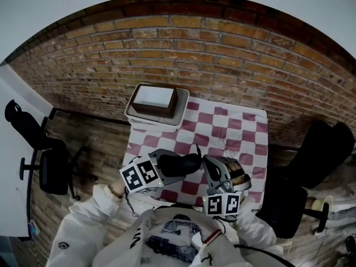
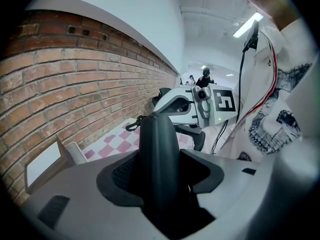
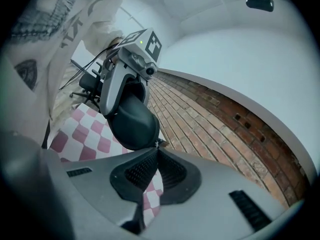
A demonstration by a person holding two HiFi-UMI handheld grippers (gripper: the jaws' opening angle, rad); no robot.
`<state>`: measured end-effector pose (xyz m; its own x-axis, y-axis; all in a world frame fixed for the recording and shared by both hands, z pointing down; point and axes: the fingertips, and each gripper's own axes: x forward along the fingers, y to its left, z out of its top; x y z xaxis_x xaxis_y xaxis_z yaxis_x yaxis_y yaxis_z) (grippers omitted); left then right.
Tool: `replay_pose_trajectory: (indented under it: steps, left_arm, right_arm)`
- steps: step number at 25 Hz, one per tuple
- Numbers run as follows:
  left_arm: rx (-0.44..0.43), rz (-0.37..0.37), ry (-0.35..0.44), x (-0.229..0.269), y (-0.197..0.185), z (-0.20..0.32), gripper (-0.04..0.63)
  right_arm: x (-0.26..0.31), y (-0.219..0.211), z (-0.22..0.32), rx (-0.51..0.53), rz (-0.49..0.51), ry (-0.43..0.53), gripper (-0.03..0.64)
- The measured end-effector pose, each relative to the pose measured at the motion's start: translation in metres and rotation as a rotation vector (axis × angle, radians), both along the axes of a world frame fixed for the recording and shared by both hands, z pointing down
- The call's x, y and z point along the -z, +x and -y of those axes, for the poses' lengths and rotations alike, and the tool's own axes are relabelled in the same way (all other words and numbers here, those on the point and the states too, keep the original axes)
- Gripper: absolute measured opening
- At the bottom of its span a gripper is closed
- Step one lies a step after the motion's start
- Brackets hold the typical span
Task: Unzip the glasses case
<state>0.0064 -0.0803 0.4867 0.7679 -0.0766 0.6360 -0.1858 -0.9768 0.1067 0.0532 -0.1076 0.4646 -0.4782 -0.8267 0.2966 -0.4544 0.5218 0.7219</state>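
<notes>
A black glasses case (image 1: 181,164) is held in the air above the near edge of the checked table. My left gripper (image 1: 166,164) is shut on it: in the left gripper view the case (image 2: 158,159) stands edge-on between the pads of the left gripper (image 2: 159,156). My right gripper (image 1: 207,161) meets the case's right end. In the right gripper view its jaws are closed, and the right gripper (image 3: 157,149) pinches the small zipper pull (image 3: 159,144) at the lower edge of the case (image 3: 131,119). A short cord loop (image 2: 133,125) hangs off the case's far end.
A red-and-white checked cloth (image 1: 236,132) covers the table. At its far left corner stands a tray (image 1: 135,115) with a brown box (image 1: 154,100) in it. The floor is brick. An office chair (image 1: 51,166) stands at left and a dark chair (image 1: 311,166) at right.
</notes>
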Motion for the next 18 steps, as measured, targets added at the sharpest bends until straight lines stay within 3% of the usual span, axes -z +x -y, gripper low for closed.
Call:
replay_pose_trajectory:
  steps: [7, 18]
  left_arm:
    - [-0.011, 0.048, 0.011, -0.004, -0.004, 0.001, 0.252]
    - [-0.044, 0.144, 0.044, -0.013, -0.007, 0.001, 0.253]
  right_arm:
    - [-0.001, -0.005, 0.000, 0.013, -0.066, 0.018, 0.015]
    - [-0.004, -0.011, -0.005, 0.046, -0.247, 0.097, 0.014]
